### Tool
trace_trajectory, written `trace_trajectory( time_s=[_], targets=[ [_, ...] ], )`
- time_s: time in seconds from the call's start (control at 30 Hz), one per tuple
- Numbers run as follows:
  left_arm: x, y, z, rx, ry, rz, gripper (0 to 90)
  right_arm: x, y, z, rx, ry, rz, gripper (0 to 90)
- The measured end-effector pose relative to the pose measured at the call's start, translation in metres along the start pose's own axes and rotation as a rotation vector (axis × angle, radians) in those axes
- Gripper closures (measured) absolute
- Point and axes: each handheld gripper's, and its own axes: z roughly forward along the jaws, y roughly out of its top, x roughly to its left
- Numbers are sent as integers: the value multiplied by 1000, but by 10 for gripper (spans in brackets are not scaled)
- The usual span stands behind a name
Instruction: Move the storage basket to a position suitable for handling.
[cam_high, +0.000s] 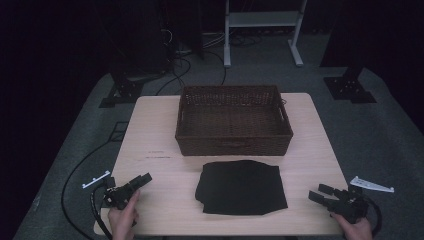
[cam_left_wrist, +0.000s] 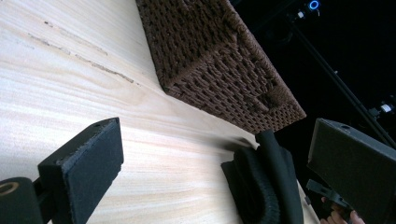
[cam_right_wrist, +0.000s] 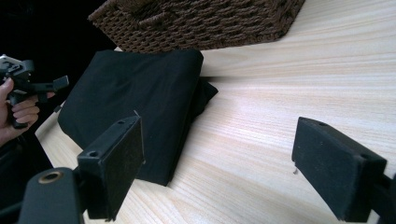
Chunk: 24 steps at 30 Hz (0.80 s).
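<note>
Lying folded at the near middle of the wooden table (cam_high: 150, 130): one black cloth (cam_high: 241, 186), just in front of a brown wicker basket (cam_high: 233, 120). Left gripper (cam_high: 140, 181): jaws spread, nothing between them, low over the table's near left corner, aimed towards the cloth. Right gripper (cam_high: 321, 192): jaws spread, empty, near right corner, aimed likewise. A hand grips each from behind.

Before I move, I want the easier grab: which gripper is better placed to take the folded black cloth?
Roughly even, slight edge to the left gripper: it looks a little nearer the folded black cloth than the right gripper. Both stand open and empty, aimed at it across bare table.
</note>
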Motion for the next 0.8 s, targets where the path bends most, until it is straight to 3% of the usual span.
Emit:
trace_trajectory(
  time_s=[0.33,0.57,0.8],
  targets=[
    [-2,-2,0,6,2,2,22,4,1,4,-1,9,25,155],
    [-6,-5,13,32,-19,-3,20,11,0,11,13,9,55,154],
    [-20,-15,26,44,-23,1,20,18,-1,26,60,17,80,154]
  ],
)
